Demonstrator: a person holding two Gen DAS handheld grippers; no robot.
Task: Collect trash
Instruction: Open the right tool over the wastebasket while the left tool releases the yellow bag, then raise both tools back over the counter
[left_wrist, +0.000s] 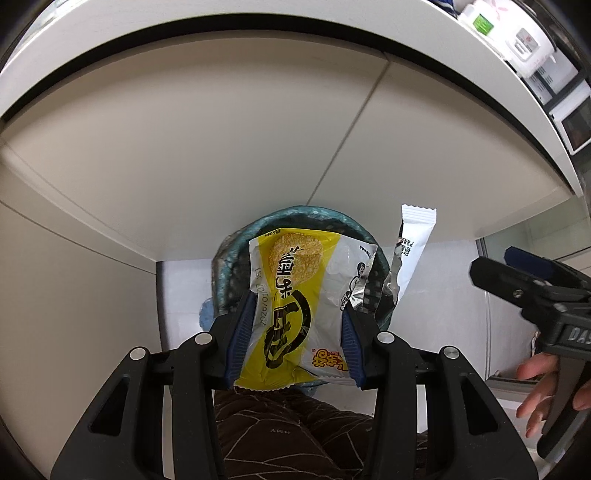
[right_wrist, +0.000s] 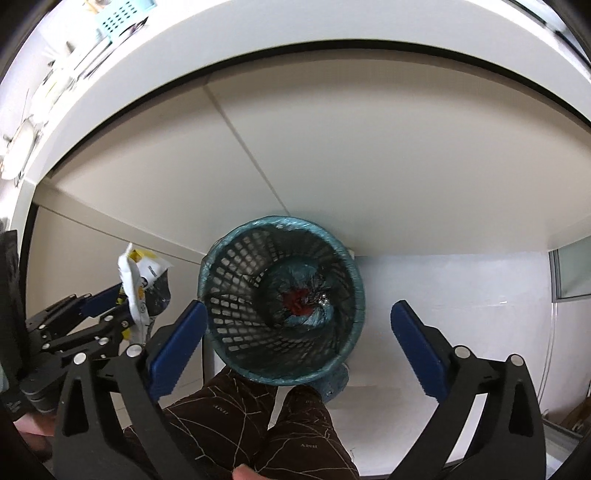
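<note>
The yellow-and-silver snack wrapper (left_wrist: 295, 302) sits clamped between the two blue pads of the left gripper (left_wrist: 297, 332), held by its side edges above the floor; in the left wrist view it hangs directly over the mouth of the trash basket (right_wrist: 282, 299), hiding most of the rim. Its long axis runs away from the gripper, along the fingers, with the crimped near end at the palm side and the far end, where the round biscuit is printed, pointing toward the far rim of the basket and the wall. A second piece, a white sachet wrapper (left_wrist: 415, 243), stands up just to the right of the first, its zigzag end pointing far and upward; how it is held I cannot tell. From the right wrist view the wrapper shows at the left of the basket, near its rim, so whether it is fully over the opening is uncertain. The basket is lined with a teal bag and has something red at the bottom. The right gripper (right_wrist: 299, 328) hovers with its fingers wide apart and nothing between them, framing the basket. The step in hand looks like the drop: the next move calls for centring the wrapper over the opening and parting the left fingers so it falls inside.
</note>
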